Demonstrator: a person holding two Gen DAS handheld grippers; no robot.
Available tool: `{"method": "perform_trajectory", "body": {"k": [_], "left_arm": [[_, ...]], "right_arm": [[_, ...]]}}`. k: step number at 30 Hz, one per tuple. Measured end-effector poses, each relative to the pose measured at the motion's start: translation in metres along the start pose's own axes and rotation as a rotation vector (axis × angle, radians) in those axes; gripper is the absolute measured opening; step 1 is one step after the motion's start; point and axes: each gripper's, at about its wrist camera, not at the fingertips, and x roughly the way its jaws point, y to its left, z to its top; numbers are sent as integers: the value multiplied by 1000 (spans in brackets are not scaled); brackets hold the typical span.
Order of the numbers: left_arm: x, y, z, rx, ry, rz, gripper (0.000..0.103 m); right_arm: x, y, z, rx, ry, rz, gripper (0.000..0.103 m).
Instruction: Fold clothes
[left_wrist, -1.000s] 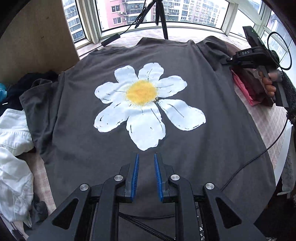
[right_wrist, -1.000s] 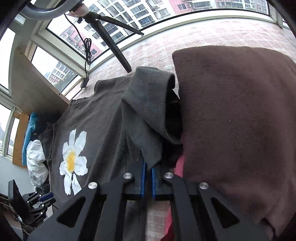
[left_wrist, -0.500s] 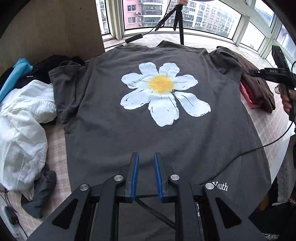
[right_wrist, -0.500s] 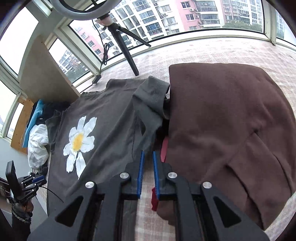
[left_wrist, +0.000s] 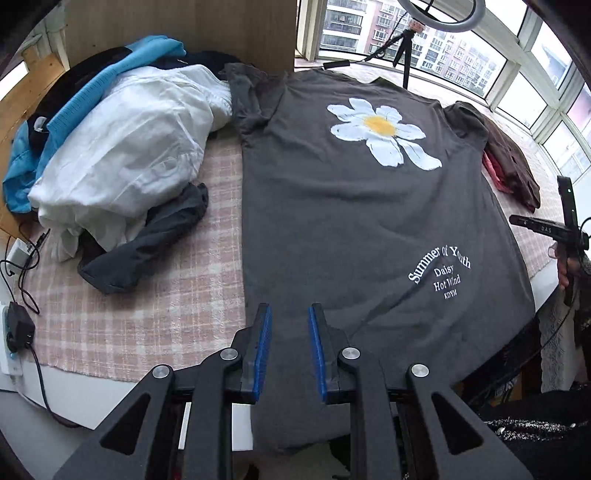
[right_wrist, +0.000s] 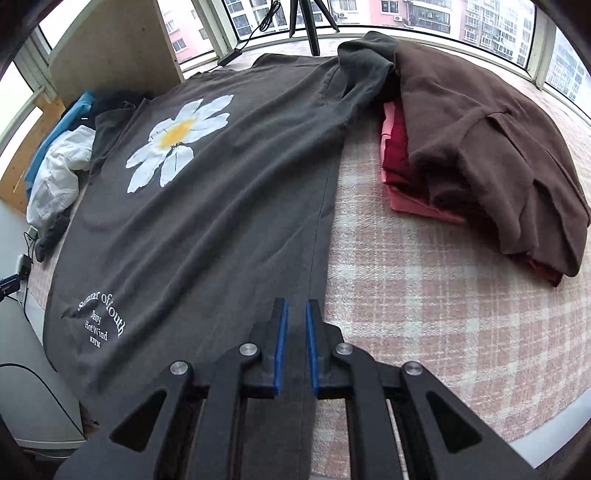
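Here your dark grey cotton T-shirt (left_wrist: 354, 221) lies spread flat, print side up, on the surface covered by a pink-and-white checked cloth (right_wrist: 443, 295), with its hem hanging over the near edge. A large white daisy with a yellow centre (left_wrist: 382, 131) sits toward the collar end, and white lettering reading "Summer of Youth, Daisy, Hot Wind" (left_wrist: 441, 271) sits near the hem. Your left tongs (left_wrist: 290, 347) hover above the hem close to the shirt's left side edge, their blue-padded fingers (left_wrist: 263, 343) parted by a moderate gap and holding nothing. Your right tongs (right_wrist: 294, 343) hang over the shirt's right side seam near the hem, their fingers only narrowly apart with nothing between them. In the left wrist view your right hand (left_wrist: 567, 264) shows at the far right, gripping that tool's black handle. Left of the shirt lies a heap of unfolded laundry: a crumpled white garment (left_wrist: 129, 147), a bright blue knitted piece (left_wrist: 88, 96) behind it, and a dark grey rumpled garment (left_wrist: 147, 243) in front. The shirt's left sleeve touches the white garment. On the right, a folded brown fleece garment (right_wrist: 480, 129) rests on top of folded red and pink clothes (right_wrist: 397, 162), and the shirt's right sleeve (right_wrist: 365, 70) lies against that stack.
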Motion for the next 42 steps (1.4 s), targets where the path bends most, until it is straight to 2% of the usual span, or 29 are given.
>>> {"method": "perform_trajectory", "body": {"k": [5, 9, 14, 15, 16, 17, 18, 19, 22, 25, 26, 28, 30, 32, 34, 35, 36, 37, 38, 39, 41, 42], "left_arm": [[43, -24, -24, 81, 82, -34, 18], [56, -31, -32, 97, 100, -59, 18], [65, -29, -34, 81, 108, -72, 19], [67, -29, -34, 79, 111, -76, 19], [67, -29, -34, 82, 109, -77, 19], [68, -30, -34, 86, 107, -77, 20], [68, -30, -34, 87, 106, -80, 21], [68, -30, -34, 88, 104, -83, 21], [69, -28, -33, 76, 105, -107, 21], [69, -24, -33, 49, 105, -135, 21], [69, -23, -34, 42, 103, -141, 21], [70, -23, -34, 36, 101, -148, 21], [70, -24, -35, 39, 104, -146, 21], [71, -27, -34, 45, 107, -141, 22], [72, -30, -34, 50, 114, -139, 24], [70, -30, -35, 50, 112, -137, 25], [67, -30, -36, 50, 110, -135, 26], [65, -30, -37, 50, 108, -133, 26], [63, -30, -38, 50, 105, -131, 26], [61, -30, -39, 50, 103, -129, 26], [57, -30, -41, 50, 99, -125, 26], [55, -30, -42, 51, 96, -124, 26]], "right_arm": [[14, 7, -2, -9, 51, -89, 11], [12, 12, -3, -18, 49, -124, 25], [17, 14, -3, -33, 62, -119, 32], [18, 16, -4, -48, 64, -125, 31], [18, 18, -4, -61, 63, -126, 27], [18, 19, -4, -70, 63, -127, 21], [18, 19, -4, -76, 64, -129, 7], [17, 19, -4, -80, 61, -132, 5], [4, 14, -8, -73, 29, -141, 3], [-16, -28, -21, 161, -27, -38, 3], [-16, -34, -22, 183, -22, -40, 3], [-13, -34, -15, 183, 5, -120, 5], [-13, -32, -1, 184, -8, -102, 6], [-9, -20, 15, 140, -8, -83, 12], [3, -7, 27, 78, 9, -98, 37], [10, -2, 31, 49, 17, -107, 38], [16, 2, 33, 25, 30, -115, 37], [21, 4, 31, 5, 51, -119, 23], [26, 5, 30, -14, 71, -124, 4], [26, 4, 27, -33, 74, -152, 2], [9, -11, 19, -21, 33, -283, 1], [-2, -22, 14, 22, 18, -271, 2]]}}
